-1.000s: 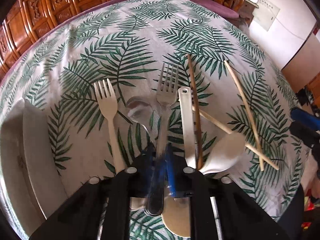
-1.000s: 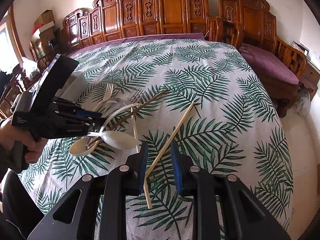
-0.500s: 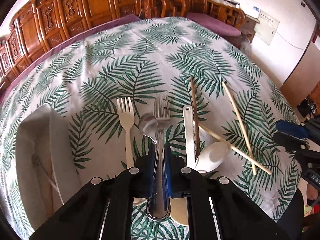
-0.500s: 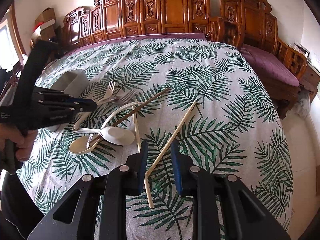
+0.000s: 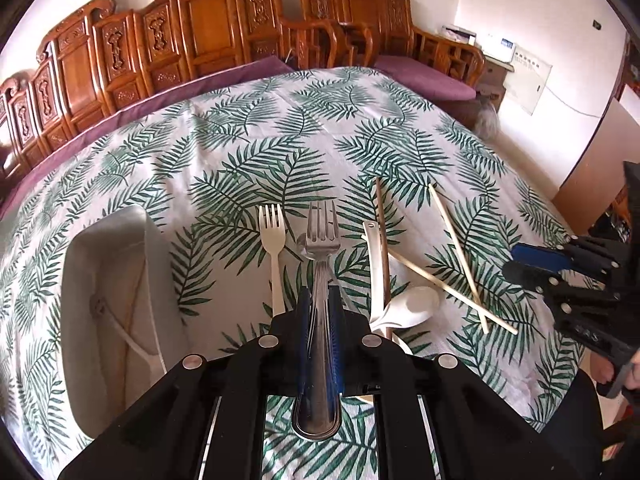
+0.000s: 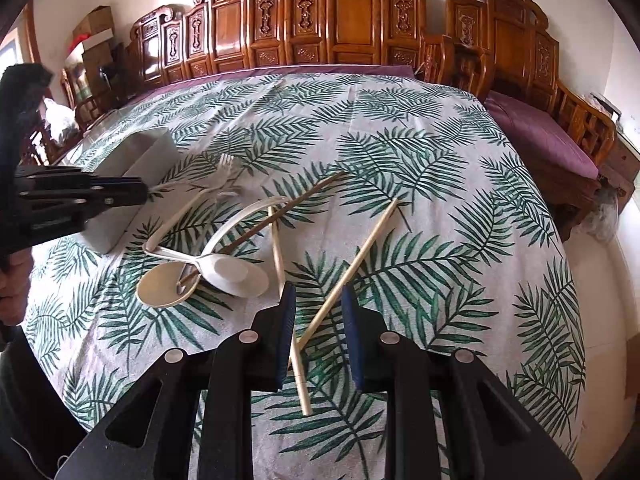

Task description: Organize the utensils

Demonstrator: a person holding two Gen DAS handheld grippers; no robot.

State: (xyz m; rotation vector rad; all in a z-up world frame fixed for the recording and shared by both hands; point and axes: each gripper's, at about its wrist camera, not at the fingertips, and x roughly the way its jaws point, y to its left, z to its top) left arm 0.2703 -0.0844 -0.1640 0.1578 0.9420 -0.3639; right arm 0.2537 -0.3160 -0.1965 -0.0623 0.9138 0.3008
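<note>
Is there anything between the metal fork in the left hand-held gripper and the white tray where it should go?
Nothing visible. The left hand-held gripper holds the metal fork above the tablecloth, and the white tray lies to its left with only bare cloth between. The cream fork lies flat below.

Home living room, carved wooden benches [image 6: 352,20] with purple cushions [image 6: 540,132], leaf-print tablecloth [image 6: 380,152]

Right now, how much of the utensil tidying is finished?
Barely started. The white tray seems to hold only a few pieces. In hand: the left gripper clamps a metal fork. The right gripper is open over a pale chopstick. The cream fork, spoons and chopsticks remain scattered.
</note>
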